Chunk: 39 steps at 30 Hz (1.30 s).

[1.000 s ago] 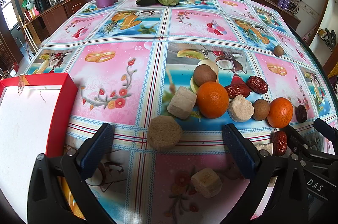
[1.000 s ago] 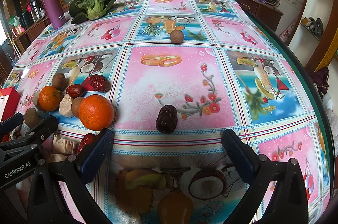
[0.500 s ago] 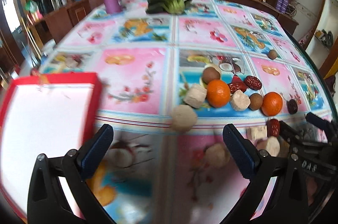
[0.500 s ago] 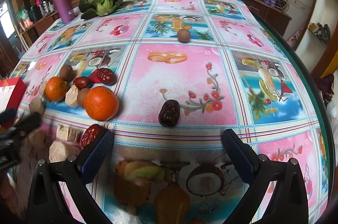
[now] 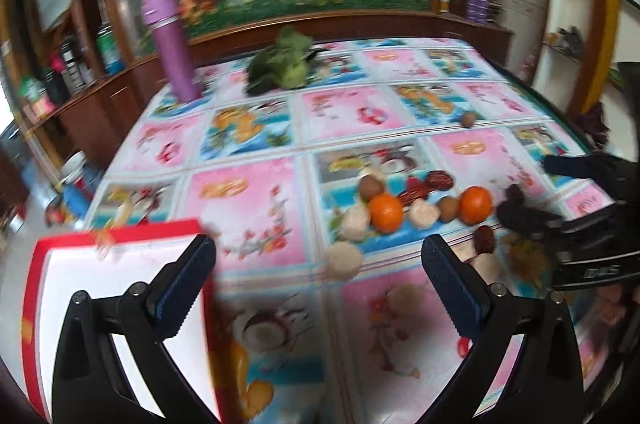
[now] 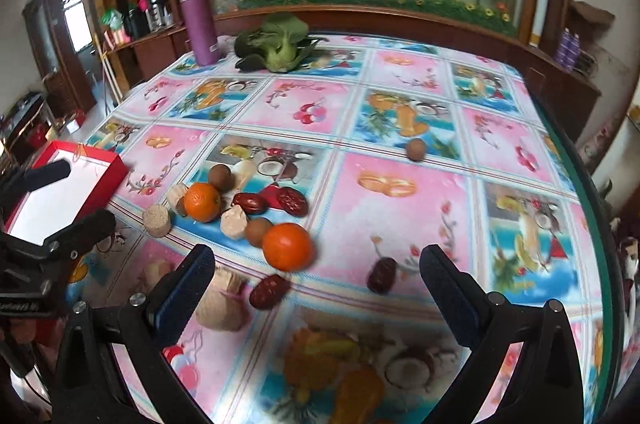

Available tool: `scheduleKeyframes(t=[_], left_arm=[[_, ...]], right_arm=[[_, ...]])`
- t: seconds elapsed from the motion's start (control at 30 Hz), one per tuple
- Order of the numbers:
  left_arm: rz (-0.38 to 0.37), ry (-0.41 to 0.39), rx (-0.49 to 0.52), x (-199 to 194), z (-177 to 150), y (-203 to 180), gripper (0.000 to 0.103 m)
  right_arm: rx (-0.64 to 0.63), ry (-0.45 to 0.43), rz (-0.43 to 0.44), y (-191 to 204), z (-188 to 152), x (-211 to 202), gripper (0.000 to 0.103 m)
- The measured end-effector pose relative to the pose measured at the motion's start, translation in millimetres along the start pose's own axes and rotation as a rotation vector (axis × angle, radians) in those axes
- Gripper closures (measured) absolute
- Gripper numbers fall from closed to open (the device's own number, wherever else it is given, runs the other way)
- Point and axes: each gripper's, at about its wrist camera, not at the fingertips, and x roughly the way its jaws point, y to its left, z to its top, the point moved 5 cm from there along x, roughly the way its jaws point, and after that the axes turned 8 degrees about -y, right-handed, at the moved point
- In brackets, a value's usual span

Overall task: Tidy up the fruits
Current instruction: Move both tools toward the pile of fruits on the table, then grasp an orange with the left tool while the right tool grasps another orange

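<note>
Grippers (image 5: 318,274) (image 6: 316,282) raised; two oranges (image 6: 287,246).

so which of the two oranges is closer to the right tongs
The orange at the near right edge of the pile, just ahead of the right tongs. The other orange sits farther back and left, towards the red box.

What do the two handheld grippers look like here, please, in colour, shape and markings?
Both match. The left gripper and right gripper have black plastic fingers with silver bolts, tipped by dark blue ridged pads. Blurred white lettering marks each body. No cables or sleeves show.
</note>
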Motion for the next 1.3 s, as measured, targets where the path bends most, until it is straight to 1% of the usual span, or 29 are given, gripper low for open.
scheduleKeyframes(t=[0.03,0.1,0.13,0.17,0.2,0.3,0.33,0.43,0.6,0.73,0.9,1.03,1.27,1.3], left_arm=[[-0.028,-0.005,0.020,3,4,-3,0.013],[-0.065,-0.009,0.059,9,7,-9,0.020],[-0.087,-0.006,0.080,14,8,-13,0.025],[-0.100,-0.003,0.088,16,8,-15,0.028],[-0.124,0.012,0.096,22,8,-19,0.033],[-0.174,0.063,0.088,37,5,-26,0.048],[-0.183,0.076,0.084,41,3,-28,0.049],[-0.199,0.104,0.079,52,-1,-33,0.050],[-0.215,0.125,0.078,59,0,-35,0.051],[-0.214,0.131,0.081,63,1,-34,0.051],[-0.207,0.151,0.074,69,0,-32,0.051],[-0.213,0.151,0.071,70,1,-34,0.051],[-0.221,0.151,0.073,70,1,-36,0.051],[-0.221,0.151,0.075,70,1,-36,0.051]], right_arm=[[0.016,0.007,0.018,0,-1,3,0.016],[0.036,0.011,0.027,-3,-1,8,0.022],[0.045,0.010,0.032,-3,-3,10,0.031],[0.057,0.016,0.042,-3,-4,13,0.035],[0.070,0.031,0.060,-3,-6,16,0.039],[0.094,0.037,0.098,-3,-9,18,0.041],[0.095,0.034,0.100,-4,-8,18,0.041],[0.089,0.019,0.093,-5,-8,17,0.041],[0.098,0.042,0.108,-6,-11,22,0.041],[0.096,0.036,0.110,-6,-11,22,0.041],[0.101,0.049,0.117,-6,-13,24,0.041],[0.103,0.062,0.118,-6,-15,27,0.044],[0.105,0.060,0.123,-6,-15,29,0.044],[0.107,0.061,0.125,-6,-15,28,0.046]])
